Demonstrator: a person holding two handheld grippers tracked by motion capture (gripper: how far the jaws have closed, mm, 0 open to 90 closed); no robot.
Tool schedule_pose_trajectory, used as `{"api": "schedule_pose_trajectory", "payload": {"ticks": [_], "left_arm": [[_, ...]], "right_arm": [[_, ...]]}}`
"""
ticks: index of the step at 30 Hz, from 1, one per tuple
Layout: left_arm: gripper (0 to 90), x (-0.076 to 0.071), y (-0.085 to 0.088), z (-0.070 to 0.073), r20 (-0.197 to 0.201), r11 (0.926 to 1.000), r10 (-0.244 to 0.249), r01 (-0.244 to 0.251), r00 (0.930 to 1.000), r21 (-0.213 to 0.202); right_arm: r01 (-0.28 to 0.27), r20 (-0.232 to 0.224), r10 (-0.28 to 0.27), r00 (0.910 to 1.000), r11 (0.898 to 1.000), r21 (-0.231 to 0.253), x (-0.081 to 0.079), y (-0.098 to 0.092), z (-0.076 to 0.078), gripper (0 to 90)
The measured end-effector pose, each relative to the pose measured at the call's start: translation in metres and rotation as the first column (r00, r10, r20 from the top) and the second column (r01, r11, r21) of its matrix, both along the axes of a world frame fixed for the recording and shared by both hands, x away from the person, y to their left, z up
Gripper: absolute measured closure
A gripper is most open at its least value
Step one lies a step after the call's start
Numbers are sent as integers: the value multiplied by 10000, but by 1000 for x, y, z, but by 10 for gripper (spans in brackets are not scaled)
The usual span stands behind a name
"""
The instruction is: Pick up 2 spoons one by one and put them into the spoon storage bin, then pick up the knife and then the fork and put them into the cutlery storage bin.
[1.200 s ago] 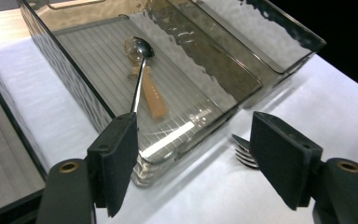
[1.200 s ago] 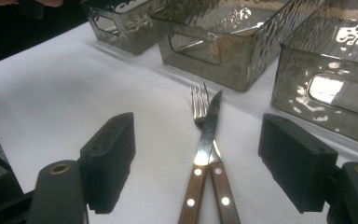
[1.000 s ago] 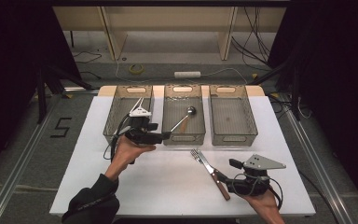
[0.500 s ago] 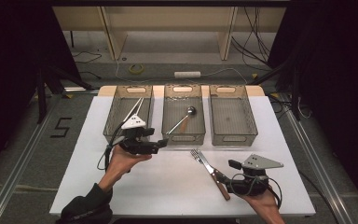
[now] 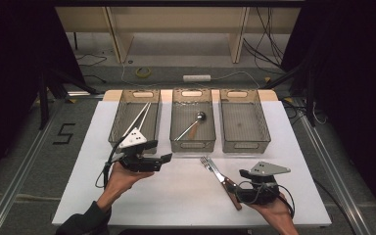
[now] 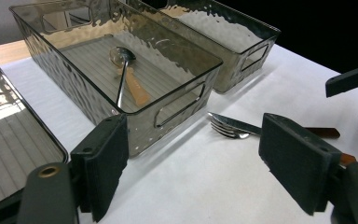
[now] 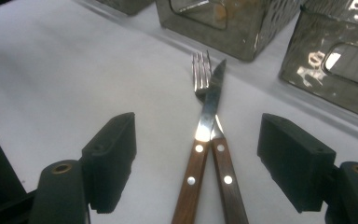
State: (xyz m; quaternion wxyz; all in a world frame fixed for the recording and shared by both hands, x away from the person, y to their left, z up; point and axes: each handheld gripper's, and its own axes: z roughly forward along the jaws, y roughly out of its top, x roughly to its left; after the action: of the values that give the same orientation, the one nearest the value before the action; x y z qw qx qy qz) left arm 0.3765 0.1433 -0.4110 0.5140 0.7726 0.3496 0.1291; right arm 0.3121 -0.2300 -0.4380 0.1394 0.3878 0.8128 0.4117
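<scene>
A fork (image 5: pixel 206 162) and a knife (image 5: pixel 219 172), both wooden-handled, lie crossed on the white table (image 5: pixel 176 200) in front of the middle bin (image 5: pixel 192 146). My right gripper (image 5: pixel 234 190) rests low by their handles. In the right gripper view it stands open (image 7: pixel 203 154), with the knife (image 7: pixel 210 112) and fork (image 7: pixel 200 70) handles between the jaws and untouched. My left gripper (image 5: pixel 167 158) hovers in front of the left bin (image 5: pixel 117 128), pointing right. Its jaws have just been opening and stand open (image 6: pixel 200 163) with nothing between them.
Three grey see-through bins stand in a row at the table's far side. The left one holds white chopsticks (image 5: pixel 139 117), the middle one a spoon (image 5: pixel 191 126), and the right one (image 5: pixel 242 144) nothing. Beyond the table are shelf legs and floor cables.
My left gripper has drawn back from the bins toward the near edge and slightly left. The right gripper, fork and knife have stayed put.
</scene>
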Motion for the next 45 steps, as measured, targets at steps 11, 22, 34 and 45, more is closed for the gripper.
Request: {"api": "schedule_pose_trajectory", "payload": {"ticks": [11,22,34,45], "left_arm": [[200,-17,15,-8,24,9999,98,-98,9999,34],[194,-29,30,-8,141,9993,304,-300,9994,-239],[192,-41,35,-12,263,9994,348,-346,9990,-97],[187,-50,36,-16,159,9991,426,-426,9990,-52]], "right_arm": [[-52,-825,-49,9966,9927,-1208,2,11,-3,319],[-392,-1525,104,9882,9816,-1867,3,19,-8,330],[-737,-1887,300,9816,9706,-2291,5,23,-12,341],[-1191,-2728,378,9613,9502,-2879,13,29,-16,405]]}}
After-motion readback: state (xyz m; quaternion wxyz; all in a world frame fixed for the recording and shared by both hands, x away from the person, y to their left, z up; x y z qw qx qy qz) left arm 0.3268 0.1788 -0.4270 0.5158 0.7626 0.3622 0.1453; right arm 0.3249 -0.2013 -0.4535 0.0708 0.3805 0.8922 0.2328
